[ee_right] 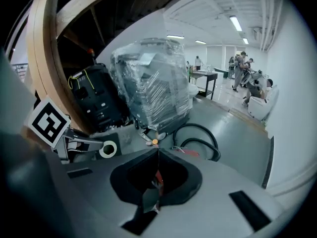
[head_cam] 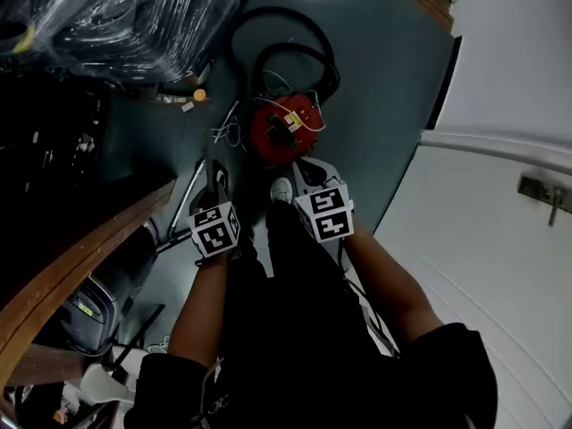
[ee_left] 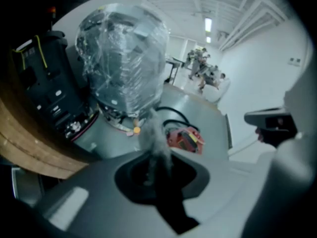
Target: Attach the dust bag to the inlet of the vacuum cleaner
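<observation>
The red vacuum cleaner (head_cam: 284, 128) lies on the dark green floor, with its black hose (head_cam: 268, 14) looped behind it. It also shows in the left gripper view as a red vacuum cleaner (ee_left: 184, 139), and as a red sliver of vacuum cleaner (ee_right: 190, 153) past the right gripper's jaws. Both grippers hang short of it, pointing down. My left gripper (head_cam: 217, 179) is at the left. In its own view a blurred grey strip stands at the left gripper (ee_left: 153, 148), and I cannot tell what it is. My right gripper (head_cam: 308, 170) (ee_right: 158, 155) is shut with nothing in it. I cannot make out a dust bag.
A plastic-wrapped stack (head_cam: 134, 16) (ee_right: 151, 83) stands beyond the vacuum. A curved wooden edge (head_cam: 80, 257) and black equipment (ee_right: 96, 100) are at the left, and a white wall (head_cam: 500, 239) at the right. A tape roll (ee_right: 107, 149) lies near the left gripper. People (ee_left: 203, 68) are far off.
</observation>
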`<control>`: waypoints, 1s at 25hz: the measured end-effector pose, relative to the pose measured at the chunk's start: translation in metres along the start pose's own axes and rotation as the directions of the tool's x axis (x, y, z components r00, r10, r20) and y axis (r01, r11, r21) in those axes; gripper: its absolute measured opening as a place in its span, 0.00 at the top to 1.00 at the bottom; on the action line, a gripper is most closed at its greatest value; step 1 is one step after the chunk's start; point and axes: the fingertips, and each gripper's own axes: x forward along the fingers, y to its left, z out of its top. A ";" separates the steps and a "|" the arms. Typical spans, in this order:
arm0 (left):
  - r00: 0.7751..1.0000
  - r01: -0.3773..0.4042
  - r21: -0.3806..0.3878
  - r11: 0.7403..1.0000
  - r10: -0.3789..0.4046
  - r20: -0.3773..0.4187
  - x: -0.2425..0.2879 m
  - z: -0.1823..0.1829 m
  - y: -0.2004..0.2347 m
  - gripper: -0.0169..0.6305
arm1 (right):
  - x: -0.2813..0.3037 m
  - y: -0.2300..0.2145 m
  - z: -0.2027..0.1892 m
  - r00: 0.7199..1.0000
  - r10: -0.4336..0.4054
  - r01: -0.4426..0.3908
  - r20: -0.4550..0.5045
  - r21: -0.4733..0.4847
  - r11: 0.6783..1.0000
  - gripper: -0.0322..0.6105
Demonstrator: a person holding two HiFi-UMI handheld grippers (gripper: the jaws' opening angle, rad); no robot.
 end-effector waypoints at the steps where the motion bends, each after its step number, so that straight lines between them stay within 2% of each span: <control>1: 1.000 -0.016 -0.029 0.999 0.015 -0.017 0.015 -0.009 0.002 0.92 | 0.017 -0.006 -0.007 1.000 0.007 -0.007 -0.024 -0.016 1.000 0.95; 3: 0.999 -0.035 -0.080 0.996 0.031 -0.042 0.046 -0.027 0.006 0.92 | 0.051 -0.019 -0.021 0.998 0.007 -0.010 -0.062 -0.043 0.999 0.95; 6: 0.996 -0.052 -0.117 0.992 0.044 -0.073 0.090 -0.060 0.011 0.92 | 0.104 -0.036 -0.046 0.993 -0.006 -0.004 -0.120 -0.086 0.996 0.95; 10: 0.990 -0.063 -0.130 0.990 0.046 -0.130 0.138 -0.107 0.013 0.92 | 0.171 -0.059 -0.088 0.972 -0.026 -0.006 -0.234 -0.135 0.991 0.75; 13: 0.985 -0.071 -0.152 0.986 0.045 -0.164 0.160 -0.135 0.013 0.92 | 0.209 -0.072 -0.122 0.943 -0.057 0.003 -0.328 -0.162 0.987 0.68; 16: 0.980 -0.084 -0.171 0.982 0.051 -0.191 0.179 -0.152 0.013 0.92 | 0.234 -0.083 -0.151 0.895 -0.111 0.023 -0.432 -0.203 0.979 0.68; 17: 0.978 -0.083 -0.177 0.981 0.047 -0.201 0.183 -0.157 0.013 0.92 | 0.236 -0.085 -0.156 0.889 -0.127 0.034 -0.440 -0.213 0.976 0.73; 21: 0.973 -0.079 -0.199 0.977 0.032 -0.229 0.200 -0.176 0.006 0.92 | 0.235 -0.085 -0.158 0.905 -0.134 0.046 -0.404 -0.220 0.974 0.74; 25: 0.969 -0.097 -0.261 0.961 0.031 -0.246 0.217 -0.191 0.006 0.92 | 0.236 -0.084 -0.158 0.895 -0.124 0.032 -0.428 -0.216 0.976 0.74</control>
